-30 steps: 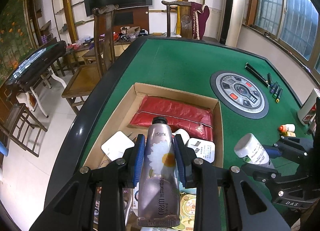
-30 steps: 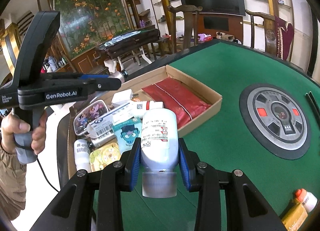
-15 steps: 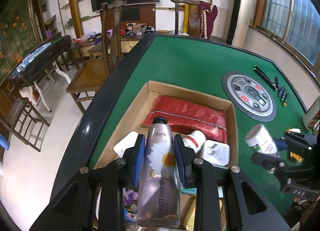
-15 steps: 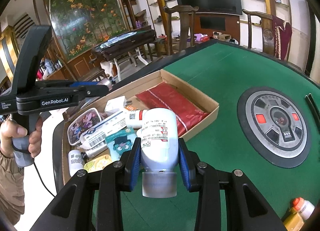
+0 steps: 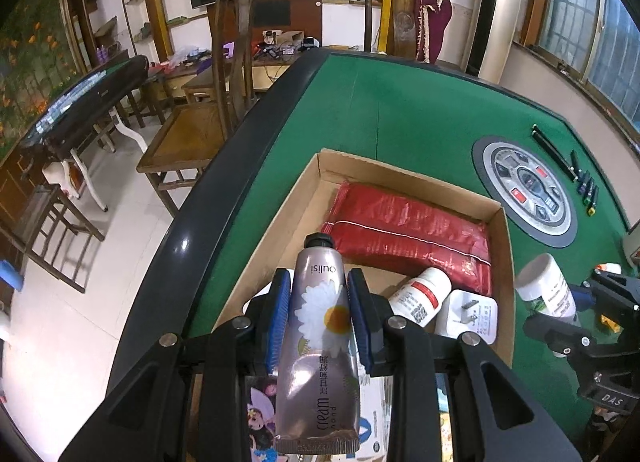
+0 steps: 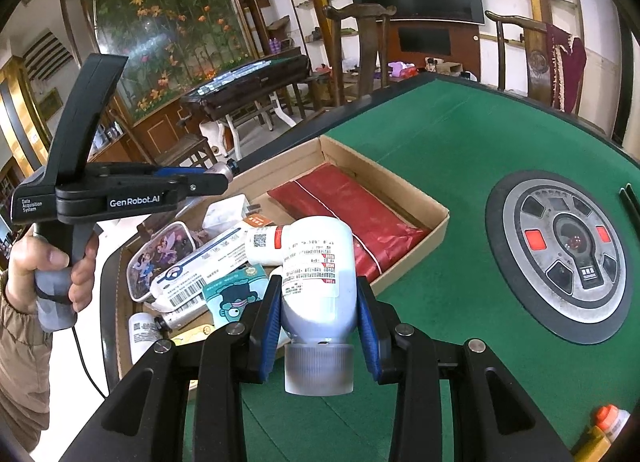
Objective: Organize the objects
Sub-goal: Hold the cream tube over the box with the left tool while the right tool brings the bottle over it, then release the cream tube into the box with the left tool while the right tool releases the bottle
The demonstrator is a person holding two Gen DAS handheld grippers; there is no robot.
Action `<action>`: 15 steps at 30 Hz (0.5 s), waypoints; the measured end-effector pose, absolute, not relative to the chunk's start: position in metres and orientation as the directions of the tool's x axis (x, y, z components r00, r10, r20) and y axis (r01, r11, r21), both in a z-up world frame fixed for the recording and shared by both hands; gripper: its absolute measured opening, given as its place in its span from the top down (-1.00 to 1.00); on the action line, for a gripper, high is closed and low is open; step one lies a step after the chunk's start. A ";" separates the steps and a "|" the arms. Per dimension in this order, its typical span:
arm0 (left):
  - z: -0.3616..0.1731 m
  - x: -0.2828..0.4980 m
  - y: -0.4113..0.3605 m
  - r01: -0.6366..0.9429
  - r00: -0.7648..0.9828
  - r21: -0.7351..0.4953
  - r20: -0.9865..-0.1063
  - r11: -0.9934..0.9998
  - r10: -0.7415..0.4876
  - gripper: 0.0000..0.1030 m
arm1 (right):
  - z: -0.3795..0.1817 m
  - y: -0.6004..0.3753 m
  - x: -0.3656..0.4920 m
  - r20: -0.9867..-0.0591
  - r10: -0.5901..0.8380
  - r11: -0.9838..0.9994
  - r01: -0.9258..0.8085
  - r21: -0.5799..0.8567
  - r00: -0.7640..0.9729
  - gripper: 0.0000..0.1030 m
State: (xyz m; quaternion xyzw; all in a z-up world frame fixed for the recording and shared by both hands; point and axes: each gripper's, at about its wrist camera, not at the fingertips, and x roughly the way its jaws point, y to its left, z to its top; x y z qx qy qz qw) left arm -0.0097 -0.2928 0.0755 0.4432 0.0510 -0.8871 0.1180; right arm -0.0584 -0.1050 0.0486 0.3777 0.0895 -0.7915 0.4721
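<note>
The left gripper (image 5: 319,320) pinches a soft hand-cream tube (image 5: 320,346) mid-body over the cardboard box (image 5: 505,262); the right gripper (image 6: 318,320) clamps a stiff, smooth white bottle (image 6: 318,262) near its cap — likely light, possibly slippery.

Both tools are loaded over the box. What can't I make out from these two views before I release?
- Left wrist view: box floor under the hand cream tube, hidden by the tube and left tool.
- Right wrist view: box's near corner, hidden by the white bottle and right tool.
- Orange-capped bottle: cut by the frame edge.
</note>
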 end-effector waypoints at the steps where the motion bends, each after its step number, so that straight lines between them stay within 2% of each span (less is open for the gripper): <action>1: 0.075 -0.011 -0.290 0.250 -0.579 0.027 -0.797 -0.968 -0.172 0.45 | 0.048 -0.105 -0.060 -0.683 -0.678 -0.540 0.814 0.214 -0.270 0.27; 8: 0.076 -0.022 -0.276 0.225 -0.572 0.103 -0.791 -0.969 -0.217 0.45 | 0.054 -0.114 -0.069 -0.688 -0.668 -0.552 0.809 0.202 -0.284 0.28; 15: 0.078 -0.024 -0.277 0.210 -0.570 0.121 -0.791 -0.970 -0.222 0.45 | 0.066 -0.131 -0.074 -0.685 -0.669 -0.544 0.818 0.187 -0.289 0.28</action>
